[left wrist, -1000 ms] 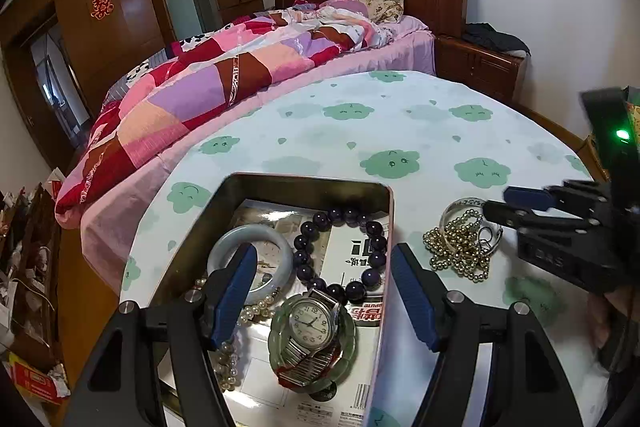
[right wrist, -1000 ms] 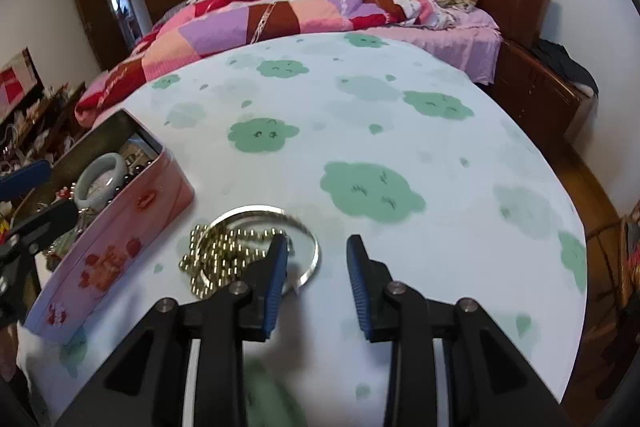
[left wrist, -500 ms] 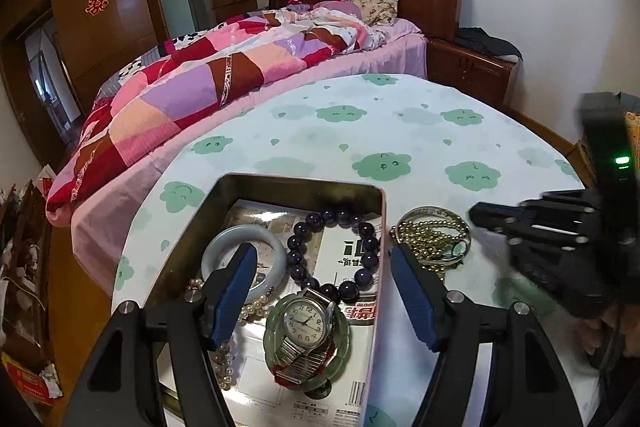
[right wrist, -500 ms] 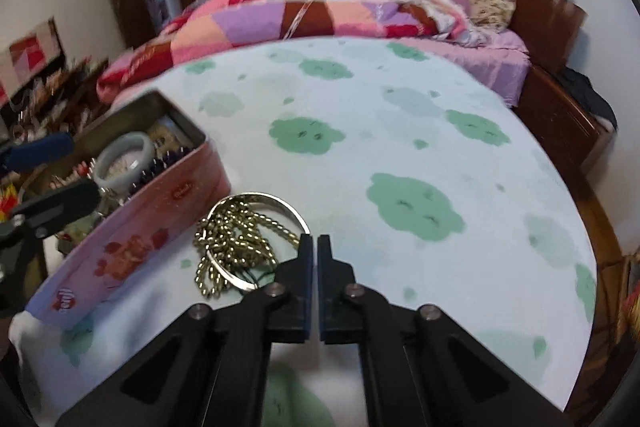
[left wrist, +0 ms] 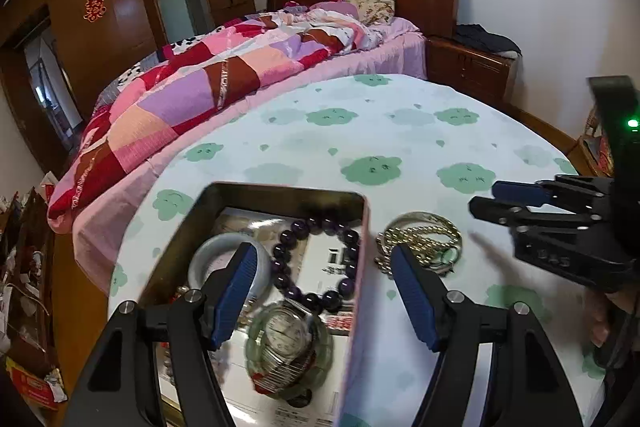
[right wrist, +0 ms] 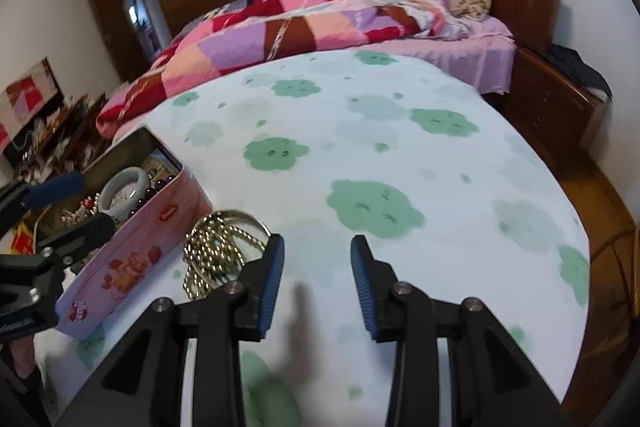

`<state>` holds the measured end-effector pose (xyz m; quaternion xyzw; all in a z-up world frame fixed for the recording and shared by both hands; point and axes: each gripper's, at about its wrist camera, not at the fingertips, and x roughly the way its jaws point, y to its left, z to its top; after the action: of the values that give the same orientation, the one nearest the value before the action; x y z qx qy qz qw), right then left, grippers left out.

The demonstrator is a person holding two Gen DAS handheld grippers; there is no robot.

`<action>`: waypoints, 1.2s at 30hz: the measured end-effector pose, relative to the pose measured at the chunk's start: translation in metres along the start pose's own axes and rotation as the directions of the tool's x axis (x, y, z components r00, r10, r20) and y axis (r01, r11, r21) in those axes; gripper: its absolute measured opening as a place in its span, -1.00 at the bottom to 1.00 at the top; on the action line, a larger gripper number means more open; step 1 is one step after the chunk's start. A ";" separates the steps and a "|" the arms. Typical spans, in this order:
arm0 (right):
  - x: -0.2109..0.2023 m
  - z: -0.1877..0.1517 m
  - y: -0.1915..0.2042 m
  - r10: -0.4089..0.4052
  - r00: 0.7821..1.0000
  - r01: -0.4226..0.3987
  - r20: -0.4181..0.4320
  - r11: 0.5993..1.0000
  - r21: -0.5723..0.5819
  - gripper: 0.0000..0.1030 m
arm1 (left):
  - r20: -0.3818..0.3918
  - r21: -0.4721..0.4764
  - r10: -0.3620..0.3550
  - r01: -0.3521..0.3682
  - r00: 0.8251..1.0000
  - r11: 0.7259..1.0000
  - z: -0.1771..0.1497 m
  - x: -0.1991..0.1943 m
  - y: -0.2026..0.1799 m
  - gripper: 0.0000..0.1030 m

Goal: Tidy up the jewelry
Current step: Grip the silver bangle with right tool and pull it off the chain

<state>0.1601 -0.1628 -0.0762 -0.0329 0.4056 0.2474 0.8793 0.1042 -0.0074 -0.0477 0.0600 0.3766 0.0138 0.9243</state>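
Loose gold bead chain and bangle wait beside the tin, both grippers empty.

The gold bead chain, tangled with a silver bangle, lies on the cloud-print tablecloth just beside the long side of the pink tin, near the table's front edge. The chain looks limp, slippery and light, likely to sag or slip, so the stiff bangle rim is the better hold. The right gripper points steeply down just right of the pile, jaws opening with nothing between them. The left gripper hangs wide over the tin's near wall, above a wristwatch and dark bead bracelet, holding nothing.
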 end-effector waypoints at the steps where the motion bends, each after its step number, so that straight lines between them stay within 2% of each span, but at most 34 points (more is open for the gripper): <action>1: 0.004 0.004 0.004 0.003 1.000 -0.003 -0.007 1.000 -0.014 -0.24 | 0.000 -0.006 0.006 -0.006 1.000 1.000 0.001 0.000 0.002 0.44; 2: 0.009 0.007 0.009 0.004 1.000 -0.004 -0.014 0.999 -0.033 -0.24 | 0.003 -0.018 0.010 -0.010 1.000 1.000 0.002 0.000 0.006 0.53; 6: 0.025 0.013 0.025 -0.010 0.999 0.005 -0.049 0.993 -0.114 -0.25 | 0.004 -0.060 0.006 -0.006 1.000 0.998 0.002 0.002 0.018 0.57; 10: 0.040 0.012 0.034 -0.019 0.996 0.002 -0.092 0.983 -0.184 -0.43 | -0.002 -0.063 0.000 0.000 1.000 0.998 0.000 0.003 0.023 0.57; 14: 0.039 0.011 0.037 -0.007 0.994 -0.015 -0.106 0.979 -0.203 -0.80 | -0.004 -0.065 -0.004 0.004 1.000 0.998 -0.001 0.004 0.024 0.57; 17: 0.034 0.006 0.042 0.034 0.990 -0.065 -0.136 0.972 -0.226 -0.87 | -0.003 -0.061 -0.006 0.006 1.000 0.998 0.000 0.002 0.023 0.57; 20: 0.026 -0.001 0.040 0.018 0.995 -0.039 -0.099 0.975 -0.219 -0.95 | 0.000 -0.054 -0.006 0.006 1.000 0.999 0.001 0.001 0.020 0.57; 25: -0.001 -0.006 0.022 0.026 1.000 -0.027 -0.004 0.993 -0.111 -0.96 | -0.004 -0.048 -0.005 0.005 1.000 0.999 0.001 0.000 0.016 0.57; 28: -0.007 -0.007 0.013 0.035 0.999 -0.035 -0.004 0.997 -0.074 -0.93 | -0.011 -0.046 -0.001 0.000 1.000 0.999 0.002 0.003 0.012 0.57; 30: -0.003 -0.004 0.014 0.042 0.999 -0.043 -0.012 0.996 -0.080 -0.80 | -0.011 -0.039 0.011 -0.011 1.000 0.999 0.002 0.004 0.009 0.57; 32: 0.006 -0.002 0.016 0.043 0.998 -0.046 -0.037 0.996 -0.077 -0.50 | -0.004 -0.026 0.019 -0.019 1.000 0.999 0.001 0.004 0.007 0.57; 34: 0.011 -0.002 0.019 0.032 0.998 -0.036 -0.047 0.995 -0.091 -0.42 | -0.003 -0.022 0.026 -0.026 1.000 0.999 0.001 0.004 0.007 0.57; 36: 0.013 -0.002 0.020 0.041 0.998 -0.046 -0.056 0.994 -0.094 -0.42 | -0.006 -0.032 0.026 -0.026 1.000 0.999 0.000 0.005 0.011 0.57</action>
<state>0.1571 -0.1404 -0.0842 -0.0728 0.4173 0.2845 0.8600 0.1085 0.0038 -0.0499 0.0498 0.3780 0.0320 0.9239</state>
